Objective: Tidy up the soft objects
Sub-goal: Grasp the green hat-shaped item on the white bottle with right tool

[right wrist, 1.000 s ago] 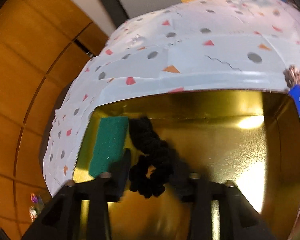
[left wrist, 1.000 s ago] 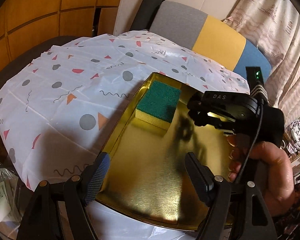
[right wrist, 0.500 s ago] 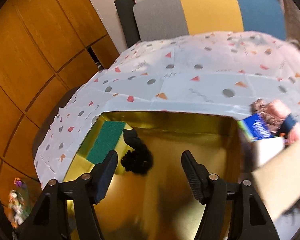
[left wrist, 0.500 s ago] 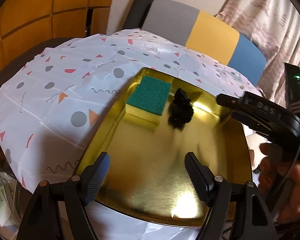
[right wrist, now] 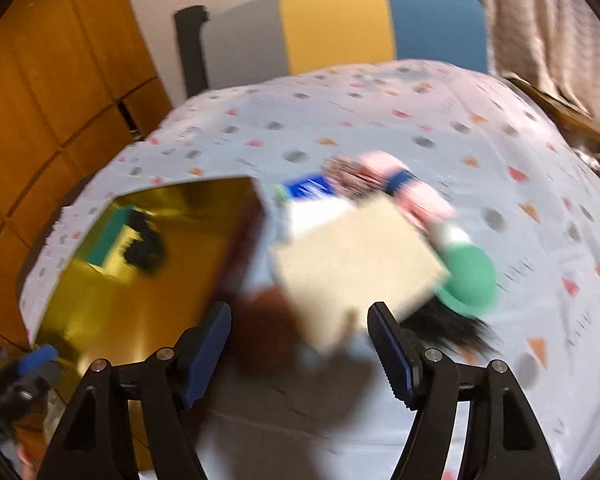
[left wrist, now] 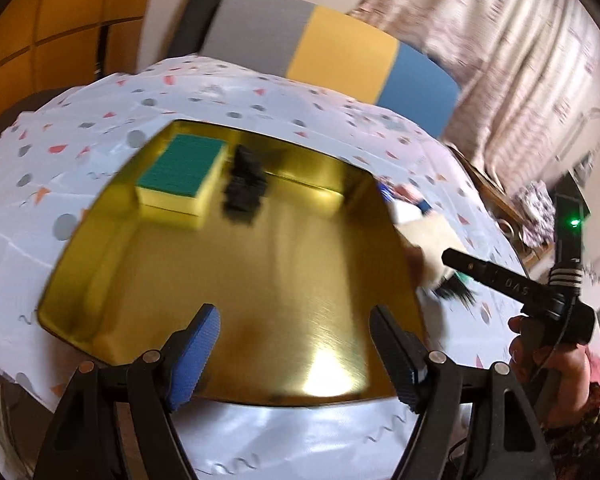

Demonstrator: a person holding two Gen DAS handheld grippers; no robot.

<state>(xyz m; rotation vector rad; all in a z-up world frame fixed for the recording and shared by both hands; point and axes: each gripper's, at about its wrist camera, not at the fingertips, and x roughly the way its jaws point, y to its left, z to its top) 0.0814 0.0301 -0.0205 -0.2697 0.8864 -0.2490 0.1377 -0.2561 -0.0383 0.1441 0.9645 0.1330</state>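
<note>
A gold tray (left wrist: 240,304) lies on the patterned tablecloth. In its far left corner sit a green-topped yellow sponge (left wrist: 180,176) and a black knitted scrunchie (left wrist: 244,188) beside it. My left gripper (left wrist: 292,320) hangs open over the tray's near part with nothing between its fingers. My right gripper (right wrist: 298,316) is to the right of the tray (right wrist: 140,312), above a blurred pile; its jaws are opening and nothing is gripped. In the pile I see a cream cloth (right wrist: 356,256), a brown item (right wrist: 264,332), a green round item (right wrist: 468,280) and black fibres (right wrist: 448,328).
A blue packet (right wrist: 308,188) and a pink item (right wrist: 404,188) lie behind the cloth. A grey, yellow and blue chair back (left wrist: 340,52) stands beyond the table, with curtains (left wrist: 500,60) at the right. A hand (left wrist: 540,360) holds the right gripper's handle.
The right gripper let go of the black scrunchie beside the sponge, opened, and swung right out of the tray to over the pile. The left gripper shifted right along the tray.
</note>
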